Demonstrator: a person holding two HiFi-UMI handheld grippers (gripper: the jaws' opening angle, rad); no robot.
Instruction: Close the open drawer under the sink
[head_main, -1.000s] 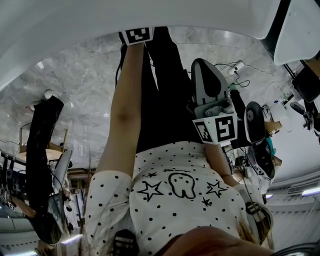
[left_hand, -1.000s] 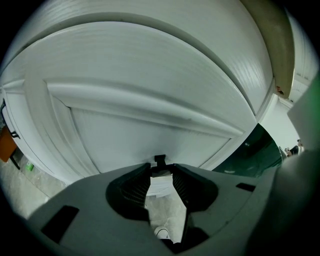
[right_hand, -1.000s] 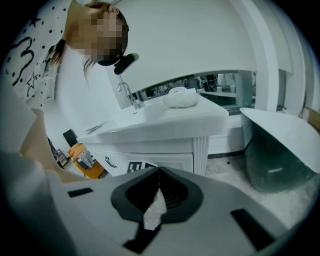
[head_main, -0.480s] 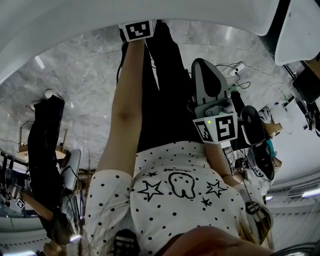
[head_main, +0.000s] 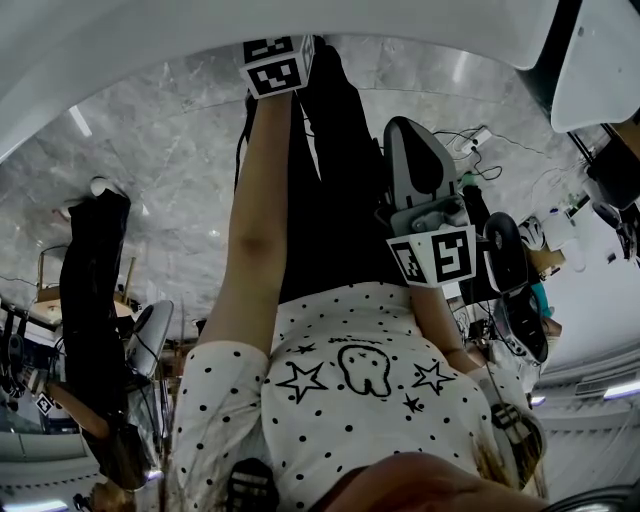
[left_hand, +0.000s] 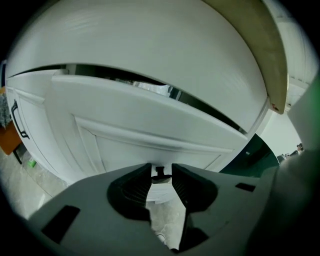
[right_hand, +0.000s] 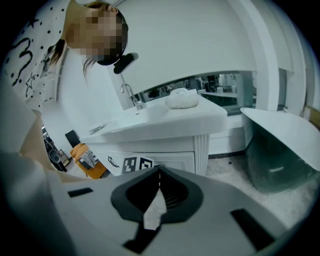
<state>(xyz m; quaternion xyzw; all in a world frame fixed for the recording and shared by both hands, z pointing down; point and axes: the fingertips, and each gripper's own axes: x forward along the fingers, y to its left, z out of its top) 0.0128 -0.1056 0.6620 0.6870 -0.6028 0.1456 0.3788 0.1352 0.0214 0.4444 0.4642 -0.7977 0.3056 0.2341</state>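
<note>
The left gripper (left_hand: 161, 169) reached farther out, jaws closing slightly around the knob (left_hand: 160, 173).

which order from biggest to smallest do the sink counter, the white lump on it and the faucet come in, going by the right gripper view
1. sink counter, by far the largest
2. white lump
3. faucet, thin, though nearly as tall as the lump

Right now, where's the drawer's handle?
Left gripper view, low centre: the dark handle on the white drawer front shows in the gap between the tips of the left hand-held gripper, whose jaws have just been closing.
</note>
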